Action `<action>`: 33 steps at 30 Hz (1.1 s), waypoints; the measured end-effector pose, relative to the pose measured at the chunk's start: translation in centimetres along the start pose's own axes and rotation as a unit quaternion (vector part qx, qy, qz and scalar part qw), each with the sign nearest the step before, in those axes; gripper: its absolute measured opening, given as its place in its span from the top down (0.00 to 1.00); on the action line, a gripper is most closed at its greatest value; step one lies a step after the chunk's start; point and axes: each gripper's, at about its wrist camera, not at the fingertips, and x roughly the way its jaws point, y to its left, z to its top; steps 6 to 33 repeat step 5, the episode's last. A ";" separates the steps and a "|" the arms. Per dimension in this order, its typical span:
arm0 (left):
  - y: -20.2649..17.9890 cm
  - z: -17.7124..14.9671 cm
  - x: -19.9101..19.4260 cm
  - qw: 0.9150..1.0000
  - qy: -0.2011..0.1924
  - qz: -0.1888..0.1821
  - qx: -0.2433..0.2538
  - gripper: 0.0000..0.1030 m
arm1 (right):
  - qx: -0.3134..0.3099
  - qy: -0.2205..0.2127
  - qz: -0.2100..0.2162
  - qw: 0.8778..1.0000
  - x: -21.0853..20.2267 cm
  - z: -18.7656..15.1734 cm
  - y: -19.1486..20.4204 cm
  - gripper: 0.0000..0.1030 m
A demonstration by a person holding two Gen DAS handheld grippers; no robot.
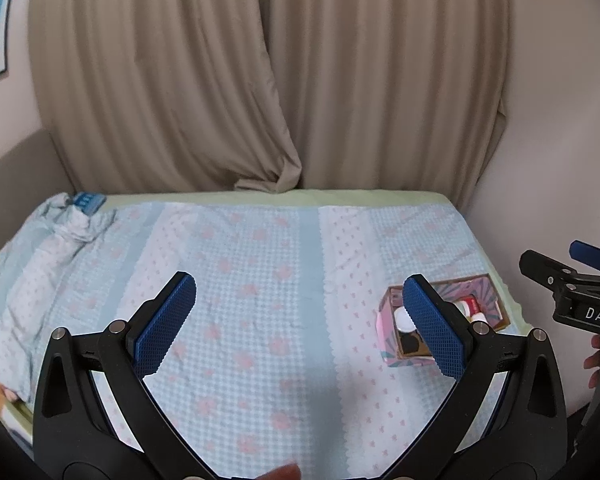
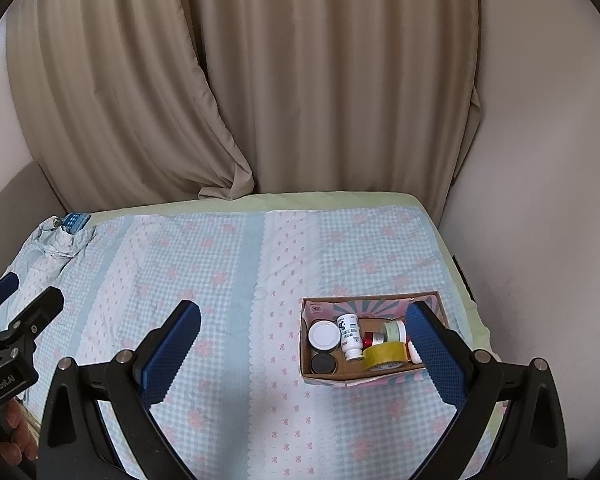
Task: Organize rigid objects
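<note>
Right wrist view: cardboard box (image 2: pixel 380 376) of small containers lies just ahead of the wide-open, empty right gripper (image 2: pixel 304 356); left gripper (image 1: pixel 300 328) likewise spread, empty.

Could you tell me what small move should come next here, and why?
Probably pull both back and stop: the box already holds the yellow tape roll, white bottle and jars, and the left hand-held gripper and right hand-held gripper are open and empty.

Blue-and-white gingham bedspread (image 2: pixel 228 280) with pink flowers, beige curtains (image 2: pixel 300 80), yellow tape roll (image 2: pixel 384 355)
</note>
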 end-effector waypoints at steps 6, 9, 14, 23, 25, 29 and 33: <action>0.6 -0.2 0.9 1.000 0.013 0.001 -0.001 0.00 | 0.002 0.010 0.000 1.000 1.0 0.0 0.6 0.01; 0.6 -0.2 0.9 1.000 0.013 0.001 -0.001 0.00 | 0.002 0.010 0.000 1.000 1.0 0.0 0.6 0.01; 0.6 -0.2 0.9 1.000 0.013 0.001 -0.001 0.00 | 0.002 0.010 0.000 1.000 1.0 0.0 0.6 0.01; 0.6 -0.2 0.9 1.000 0.013 0.001 -0.001 0.00 | 0.002 0.010 0.000 1.000 1.0 0.0 0.6 0.01; 0.6 -0.2 0.9 1.000 0.013 0.001 -0.001 0.00 | 0.002 0.010 0.000 1.000 1.0 0.0 0.6 0.01; 0.6 -0.2 0.9 1.000 0.013 0.001 -0.001 0.00 | 0.002 0.010 0.000 1.000 1.0 0.0 0.6 0.01; 0.6 -0.2 0.9 1.000 0.013 0.001 -0.001 0.00 | 0.002 0.010 0.000 1.000 1.0 0.0 0.6 0.01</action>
